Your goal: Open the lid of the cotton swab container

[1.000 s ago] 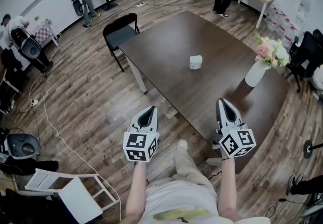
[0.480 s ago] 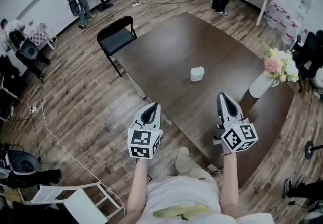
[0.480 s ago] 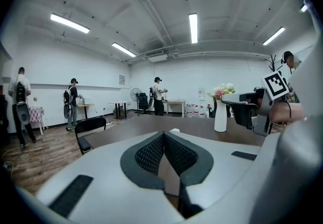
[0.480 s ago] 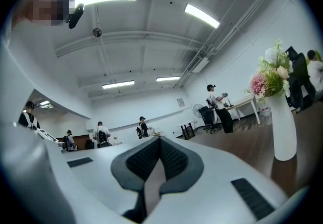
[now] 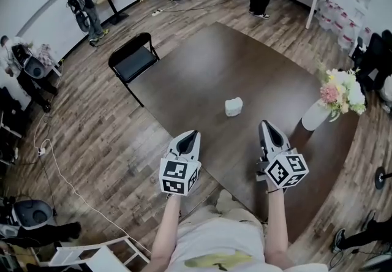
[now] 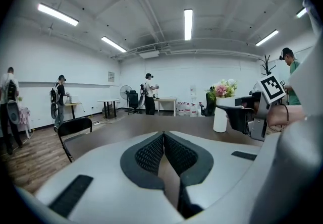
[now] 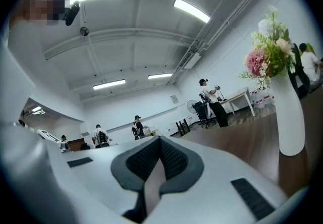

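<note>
Dark wooden table (image 5: 202,75) fills the head view; the small white cotton swab container (image 5: 233,106) stands alone near its middle, its lid too small to judge, with a vase of flowers (image 5: 315,116) at its 3 o'clock. Against a second ago the container lies nearer, now at 1 o'clock of the left gripper (image 5: 190,135) and 11 o'clock of the right gripper (image 5: 266,124), though apart from both. Both grippers' jaws are pressed together on nothing; judgement: approach under way, opening not yet begun.
</note>
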Demonstrator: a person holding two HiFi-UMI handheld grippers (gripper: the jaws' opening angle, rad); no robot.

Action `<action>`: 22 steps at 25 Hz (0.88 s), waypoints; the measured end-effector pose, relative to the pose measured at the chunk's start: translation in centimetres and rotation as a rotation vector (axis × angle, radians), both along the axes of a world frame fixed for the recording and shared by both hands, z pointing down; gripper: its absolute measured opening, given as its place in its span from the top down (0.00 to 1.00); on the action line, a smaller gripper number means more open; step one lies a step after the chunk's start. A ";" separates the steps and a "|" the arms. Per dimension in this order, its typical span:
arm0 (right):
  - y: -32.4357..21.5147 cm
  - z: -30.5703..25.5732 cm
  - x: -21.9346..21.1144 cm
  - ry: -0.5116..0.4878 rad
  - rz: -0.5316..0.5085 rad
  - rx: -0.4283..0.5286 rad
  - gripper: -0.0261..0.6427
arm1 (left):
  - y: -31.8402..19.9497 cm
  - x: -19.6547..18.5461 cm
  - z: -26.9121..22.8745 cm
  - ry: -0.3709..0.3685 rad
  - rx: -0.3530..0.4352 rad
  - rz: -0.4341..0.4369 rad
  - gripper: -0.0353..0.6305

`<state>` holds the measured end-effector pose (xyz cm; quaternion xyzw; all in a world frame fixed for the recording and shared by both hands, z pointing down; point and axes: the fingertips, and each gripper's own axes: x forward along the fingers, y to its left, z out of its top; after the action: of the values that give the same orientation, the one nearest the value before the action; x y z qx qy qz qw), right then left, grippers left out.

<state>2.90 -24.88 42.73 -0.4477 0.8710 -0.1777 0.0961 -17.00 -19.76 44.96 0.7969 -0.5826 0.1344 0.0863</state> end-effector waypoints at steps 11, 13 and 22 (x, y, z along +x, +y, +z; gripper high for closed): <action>-4.4 3.1 -1.8 -0.014 0.004 -0.075 0.93 | -7.4 2.3 5.1 -0.018 -0.096 0.129 0.91; -5.1 3.9 -1.6 -0.010 0.011 -0.092 0.93 | -8.3 3.4 6.4 -0.001 -0.124 0.170 0.91; -7.7 7.4 -0.7 0.002 0.051 -0.148 0.93 | -11.9 5.7 12.3 -0.012 -0.218 0.252 0.91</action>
<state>2.24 -32.59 50.16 -0.4759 0.8439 -0.2387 0.0662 -11.25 -31.61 57.28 0.8487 -0.4605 0.2116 0.1513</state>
